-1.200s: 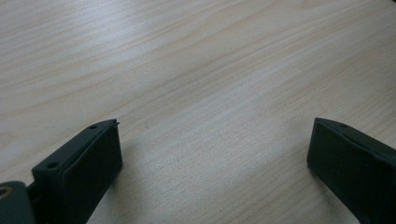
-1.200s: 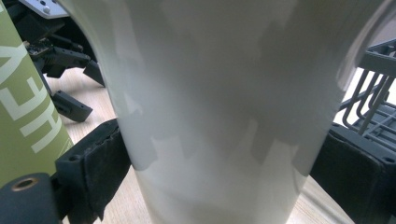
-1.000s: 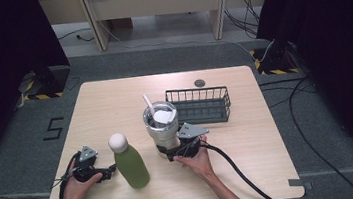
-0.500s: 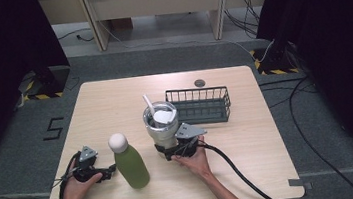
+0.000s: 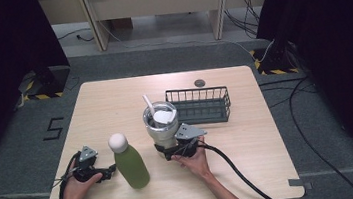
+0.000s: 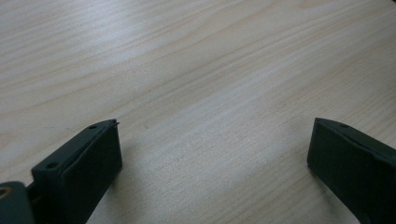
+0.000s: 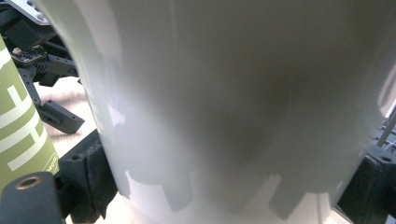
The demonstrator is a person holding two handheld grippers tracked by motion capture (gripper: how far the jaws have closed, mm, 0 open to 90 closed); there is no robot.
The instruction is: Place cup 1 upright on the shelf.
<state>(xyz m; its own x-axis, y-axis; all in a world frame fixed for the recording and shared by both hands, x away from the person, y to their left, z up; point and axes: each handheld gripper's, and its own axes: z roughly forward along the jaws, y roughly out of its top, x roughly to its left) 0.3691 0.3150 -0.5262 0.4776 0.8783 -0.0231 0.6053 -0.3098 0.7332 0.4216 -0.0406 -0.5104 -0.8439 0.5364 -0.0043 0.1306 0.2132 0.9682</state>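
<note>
Gripping the steel tumbler low, right claw sits clamped on its base; lift vertically. Left claw rests apart, empty.

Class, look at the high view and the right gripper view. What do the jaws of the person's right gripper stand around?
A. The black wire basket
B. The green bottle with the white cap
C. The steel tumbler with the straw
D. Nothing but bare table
C: the right gripper has a jaw on either side of the base of the steel tumbler, whose pale wall rises between the jaws in the right gripper view.
</note>
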